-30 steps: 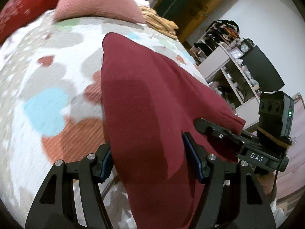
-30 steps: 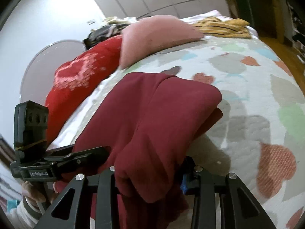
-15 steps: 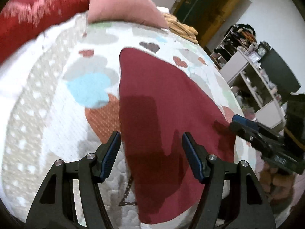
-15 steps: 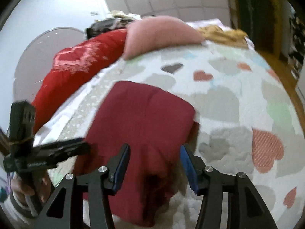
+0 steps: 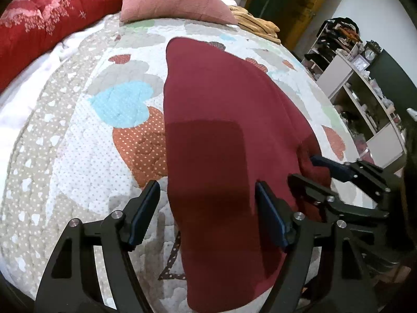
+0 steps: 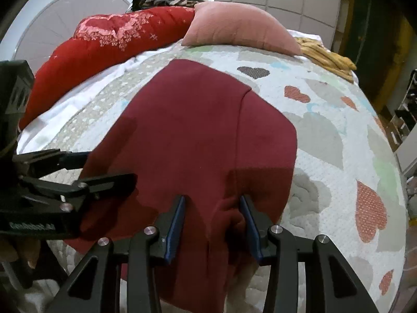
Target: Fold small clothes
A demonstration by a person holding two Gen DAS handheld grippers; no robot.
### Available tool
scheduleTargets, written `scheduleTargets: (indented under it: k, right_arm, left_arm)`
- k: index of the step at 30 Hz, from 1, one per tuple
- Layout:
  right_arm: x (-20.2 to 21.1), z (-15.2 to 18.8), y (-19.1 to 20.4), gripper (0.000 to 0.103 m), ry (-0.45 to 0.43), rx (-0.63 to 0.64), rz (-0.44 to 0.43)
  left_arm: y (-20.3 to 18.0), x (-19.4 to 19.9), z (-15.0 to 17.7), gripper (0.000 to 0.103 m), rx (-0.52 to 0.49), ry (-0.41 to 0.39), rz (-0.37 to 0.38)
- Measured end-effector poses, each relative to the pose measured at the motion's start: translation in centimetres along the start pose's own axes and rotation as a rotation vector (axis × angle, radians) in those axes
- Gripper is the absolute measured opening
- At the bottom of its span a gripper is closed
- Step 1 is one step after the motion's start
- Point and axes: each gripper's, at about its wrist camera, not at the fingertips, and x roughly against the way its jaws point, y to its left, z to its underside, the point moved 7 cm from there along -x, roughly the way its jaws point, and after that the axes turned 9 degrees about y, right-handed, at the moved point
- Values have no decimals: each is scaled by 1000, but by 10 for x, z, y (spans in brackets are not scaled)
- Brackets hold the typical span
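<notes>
A dark red garment lies folded flat on the heart-patterned quilt, its near end hanging over the bed's front edge. It also shows in the right wrist view. My left gripper is open, its jaws spread either side of the garment's near left part, not gripping it. My right gripper is open over the garment's near right part, where the cloth is bunched between the jaws. Each gripper shows in the other's view: the right, the left.
A pink cushion and a red bolster lie at the far end of the bed. A yellow cloth lies at the far right corner. White shelves stand to the bed's right. A round white disc stands at the left.
Both grippers have let go of the red garment and drawn back from it. The garment, held up a second ago, now lies flat on the quilt.
</notes>
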Motion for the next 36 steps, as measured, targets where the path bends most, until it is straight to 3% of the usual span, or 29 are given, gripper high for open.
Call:
scheduleTargets:
  k: [3,6,15,25,31,36]
  right_arm:
    - [19,2,-1,42,-31,-31,2]
    - [42,4,-2,49,-74,-78,-20]
    - [77,18,9,49,-136,-129,-68]
    - [64,25,17,50,-83,-161,-32]
    - [56,29,17,60,-44,-187,-32]
    - [56,27,14,62,-45,-200,-26]
  left_arm:
    - [-1,9,3,76,1,-11,-19]
    - [0,19,4,76,6,-39,-48]
    - [-2,49,13,76,-1,-117,-107]
    - [-7,62,19,76,-31,-148,-161]
    - [-9,63,21,76,-40,-155,-176]
    - [-10,62,21,76,-37,-155,-168]
